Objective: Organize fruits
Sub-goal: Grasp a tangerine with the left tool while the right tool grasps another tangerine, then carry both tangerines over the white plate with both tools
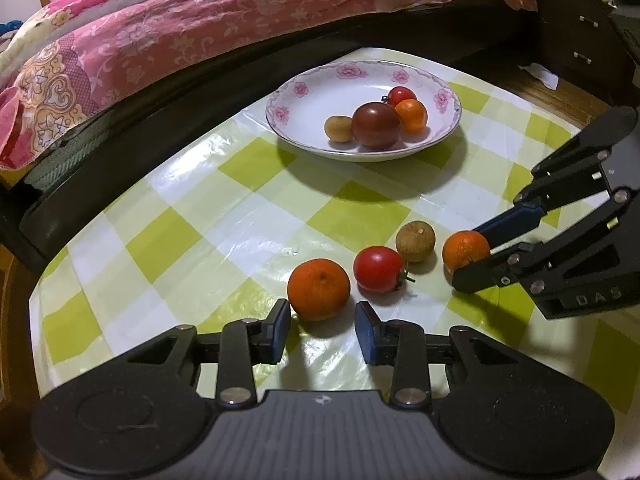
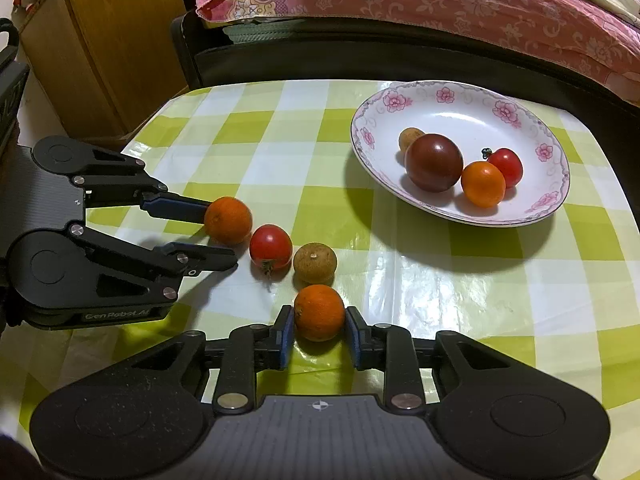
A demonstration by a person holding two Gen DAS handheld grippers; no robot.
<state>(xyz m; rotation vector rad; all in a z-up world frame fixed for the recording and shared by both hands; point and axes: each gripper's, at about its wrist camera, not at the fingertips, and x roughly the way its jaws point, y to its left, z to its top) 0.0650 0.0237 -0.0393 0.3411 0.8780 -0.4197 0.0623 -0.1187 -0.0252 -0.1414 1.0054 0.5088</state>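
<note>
- The right tongs (image 2: 318, 330) sit low on the green-and-white checked tabletop (image 2: 440, 280), their blue pads on both sides of a small orange (image 2: 319, 312); the pads look to be touching the fruit, so they grip it.
- In the left wrist view this same orange (image 1: 465, 251) lies between the two fingers of the right tongs (image 1: 472, 254), which reach in from the right.
- The left tongs (image 1: 322, 326) are open, with another orange (image 1: 319, 289) just ahead of the gap and not clamped.
- In the right wrist view the left tongs (image 2: 224, 236) have one finger against that orange (image 2: 228, 220) and the other apart from it.
- A red tomato (image 1: 378, 269) and a round brown fruit (image 1: 415, 241) lie on the tabletop between the two oranges, close together.
- A flowered white plate (image 1: 312, 100) stands farther back and holds a dark tomato (image 1: 376, 126), a small yellowish fruit (image 1: 338, 129), an orange tomato (image 1: 412, 115) and a small red tomato (image 1: 401, 96), bunched together.
- A bed with a pink quilt (image 1: 180, 28) runs behind the tabletop.
</note>
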